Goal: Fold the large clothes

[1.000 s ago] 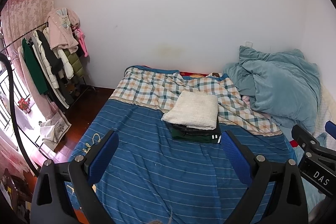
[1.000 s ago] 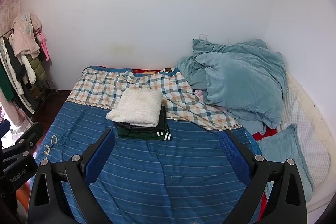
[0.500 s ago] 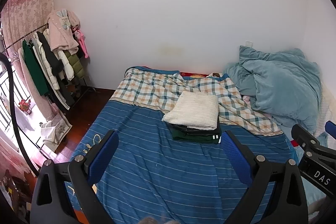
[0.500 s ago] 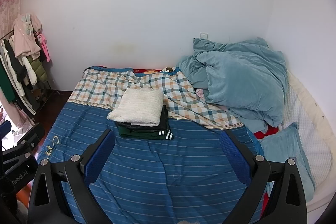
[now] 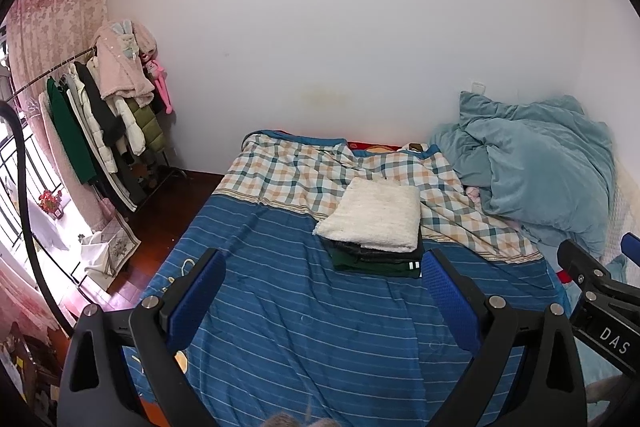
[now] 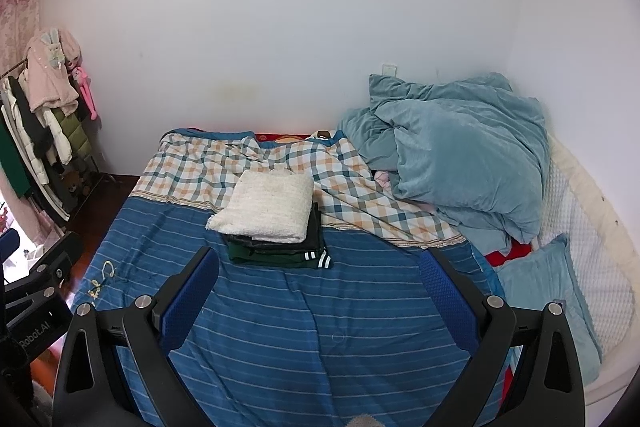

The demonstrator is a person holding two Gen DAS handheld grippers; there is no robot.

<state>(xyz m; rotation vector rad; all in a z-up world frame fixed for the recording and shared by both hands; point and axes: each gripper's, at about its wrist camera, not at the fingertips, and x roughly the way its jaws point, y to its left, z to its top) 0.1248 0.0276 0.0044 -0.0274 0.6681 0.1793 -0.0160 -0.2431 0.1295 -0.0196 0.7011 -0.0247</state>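
The bed [image 5: 304, 339] fills both views, its blue striped sheet bare in front. On it sits the folded stack [image 6: 272, 223] — cream knit on top, dark green beneath (long axis running away toward twelve o'clock). It lies at about eleven o'clock from the right gripper [image 6: 320, 291], one o'clock from the left gripper [image 5: 324, 287]; neither is clearly nearer. Both are spread wide, holding nothing.

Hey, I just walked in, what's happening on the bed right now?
Nothing is being handled. The left gripper and right gripper both hang open and empty above the blue striped sheet. A neat stack of folded clothes, topped by a cream fleece piece, sits mid-bed. A rumpled teal duvet is heaped by the far right corner.
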